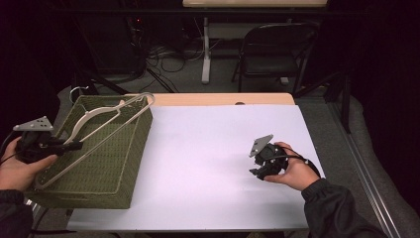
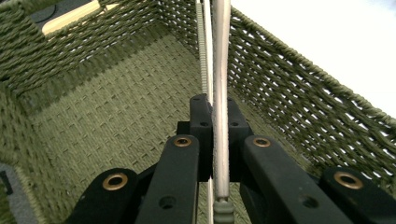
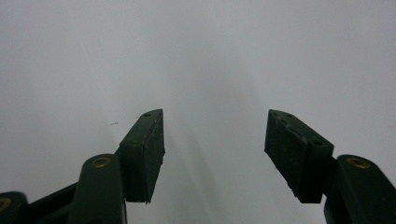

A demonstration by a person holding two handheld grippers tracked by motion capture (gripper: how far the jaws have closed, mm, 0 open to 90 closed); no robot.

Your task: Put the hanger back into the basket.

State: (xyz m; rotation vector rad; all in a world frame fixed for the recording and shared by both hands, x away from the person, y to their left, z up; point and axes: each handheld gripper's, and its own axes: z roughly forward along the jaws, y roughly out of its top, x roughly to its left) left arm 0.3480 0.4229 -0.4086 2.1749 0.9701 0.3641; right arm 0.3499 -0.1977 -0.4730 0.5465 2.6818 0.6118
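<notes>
Figure. Two hand-held tongs at a white table (image 1: 208, 168), seen from above and along each pair of jaws.

Left tongs (image 1: 74, 145): the jaws are closed on a pale clothes hanger (image 1: 106, 124), the rod pinched flat between the two pads, as the left gripper view confirms (image 2: 220, 93). The grip falls on one sloping arm of the hanger rather than its hook, probably because that arm is the part nearest the hand and gives a straight section for the pads to bear on. Ahead of and below these jaws lies the green woven basket (image 1: 133, 148); the hanger spans it slantwise, its far end resting on or just above the far rim, its near end toward the near corner. Whether it is being lowered in or lifted out cannot be told.

Right tongs (image 1: 257, 171): the jaws stand wide apart and hold nothing (image 3: 212, 154). Bare white tabletop lies directly ahead of them. They sit well apart from the basket, low by the table surface, apparently parked so as to leave the left hand (image 1: 20, 168) room to work.
</notes>
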